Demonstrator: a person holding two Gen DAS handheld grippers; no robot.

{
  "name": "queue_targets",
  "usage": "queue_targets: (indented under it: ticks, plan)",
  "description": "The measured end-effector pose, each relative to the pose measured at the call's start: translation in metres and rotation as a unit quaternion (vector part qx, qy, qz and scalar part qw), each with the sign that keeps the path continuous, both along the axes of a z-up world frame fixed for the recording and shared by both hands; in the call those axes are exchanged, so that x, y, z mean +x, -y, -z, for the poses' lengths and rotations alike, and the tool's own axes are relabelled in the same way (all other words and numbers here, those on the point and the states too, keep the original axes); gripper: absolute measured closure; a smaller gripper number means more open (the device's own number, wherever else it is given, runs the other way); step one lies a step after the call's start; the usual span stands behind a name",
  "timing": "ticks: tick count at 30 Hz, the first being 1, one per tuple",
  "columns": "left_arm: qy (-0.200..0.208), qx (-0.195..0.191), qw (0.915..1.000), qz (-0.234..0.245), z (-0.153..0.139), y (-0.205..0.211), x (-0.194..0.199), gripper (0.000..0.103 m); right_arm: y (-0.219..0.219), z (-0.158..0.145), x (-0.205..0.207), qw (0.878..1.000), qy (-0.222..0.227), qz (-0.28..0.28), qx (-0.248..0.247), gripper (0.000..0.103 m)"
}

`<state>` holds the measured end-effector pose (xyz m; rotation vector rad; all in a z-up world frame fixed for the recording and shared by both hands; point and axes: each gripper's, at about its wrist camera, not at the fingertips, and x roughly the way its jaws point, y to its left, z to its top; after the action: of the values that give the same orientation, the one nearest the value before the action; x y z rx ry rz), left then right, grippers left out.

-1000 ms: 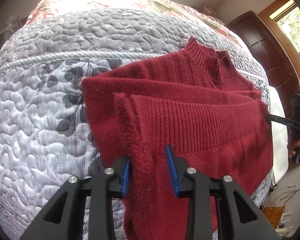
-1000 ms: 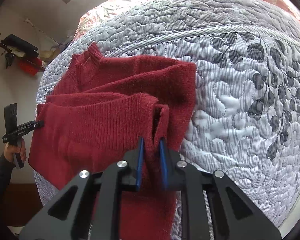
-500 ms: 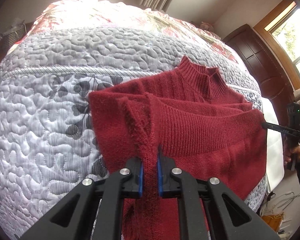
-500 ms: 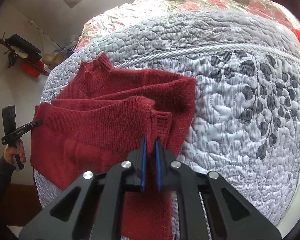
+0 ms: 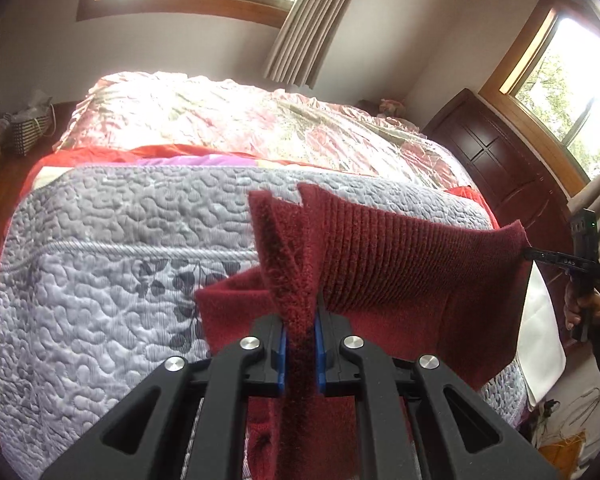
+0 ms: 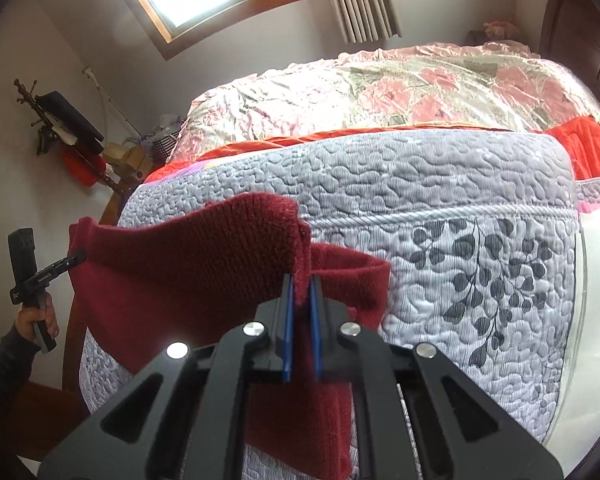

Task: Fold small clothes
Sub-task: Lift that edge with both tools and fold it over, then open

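Dark red sweater point(image 5: 388, 264) raised above grey quilted bedspread point(image 5: 112, 264), stretched between two grippers. Left gripper point(image 5: 300, 344) clamped on one bunched edge; right gripper point(image 6: 302, 320) clamped on the opposite edge.

- sweater point(image 5: 388, 280): dark red, ribbed knit band between the two grippers, plain fuzzy knit below
- left gripper point(image 5: 300, 354): black body, blue pads, silver screws; same on right gripper point(image 6: 301, 328)
- quilt point(image 5: 112, 264) beyond the tongs: pale grey, pebble stitching, dark grey leaf print
- bedspread point(image 6: 420, 88) further beyond: shiny pink floral
- blanket point(image 6: 588, 148), right of right gripper: bright red
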<state>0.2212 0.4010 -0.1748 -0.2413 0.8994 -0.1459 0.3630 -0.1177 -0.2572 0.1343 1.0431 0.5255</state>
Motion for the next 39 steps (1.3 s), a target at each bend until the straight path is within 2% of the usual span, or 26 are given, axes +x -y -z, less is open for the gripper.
queue_targets:
  ticks: [6, 12, 19, 26, 31, 33, 34, 35, 37, 39]
  plan:
    - [0.005, 0.014, 0.9998, 0.012, 0.002, -0.003, 0.035, 0.093, -0.008, 0.004, 0.032, 1.0, 0.001, 0.006, -0.002, 0.097]
    - [-0.028, -0.005, 0.9996, 0.001, 0.035, -0.016, 0.076, 0.093, -0.018, 0.031, 0.067, 1.0, -0.023, 0.007, -0.016, 0.097]
    - [-0.059, -0.011, 0.9982, 0.003, 0.062, -0.027, 0.11, 0.093, -0.026, 0.055, 0.094, 0.999, -0.043, 0.011, -0.03, 0.097]
    - [-0.087, -0.027, 0.9959, -0.004, 0.089, -0.037, 0.128, 0.093, -0.029, 0.081, 0.113, 0.997, -0.059, 0.018, -0.04, 0.097]
    - [-0.128, -0.039, 0.9907, -0.023, 0.126, -0.049, 0.132, 0.092, -0.026, 0.113, 0.128, 0.995, -0.084, 0.033, -0.042, 0.097]
    - [-0.143, -0.04, 0.9883, -0.034, 0.139, -0.053, 0.133, 0.089, -0.024, 0.126, 0.133, 0.994, -0.097, 0.039, -0.037, 0.093]
    - [-0.152, -0.039, 0.9868, -0.042, 0.145, -0.055, 0.134, 0.082, -0.022, 0.133, 0.134, 0.993, -0.104, 0.046, -0.038, 0.089]
    - [-0.162, -0.04, 0.9846, -0.053, 0.15, -0.058, 0.135, 0.08, -0.02, 0.138, 0.136, 0.992, -0.105, 0.053, -0.04, 0.082]
    - [-0.165, -0.044, 0.9829, -0.069, 0.15, -0.062, 0.134, 0.076, -0.017, 0.139, 0.134, 0.992, -0.103, 0.064, -0.032, 0.082]
    - [-0.155, -0.009, 0.9839, -0.088, 0.136, -0.06, 0.128, 0.071, -0.012, 0.128, 0.128, 0.993, -0.086, 0.078, -0.023, 0.077]
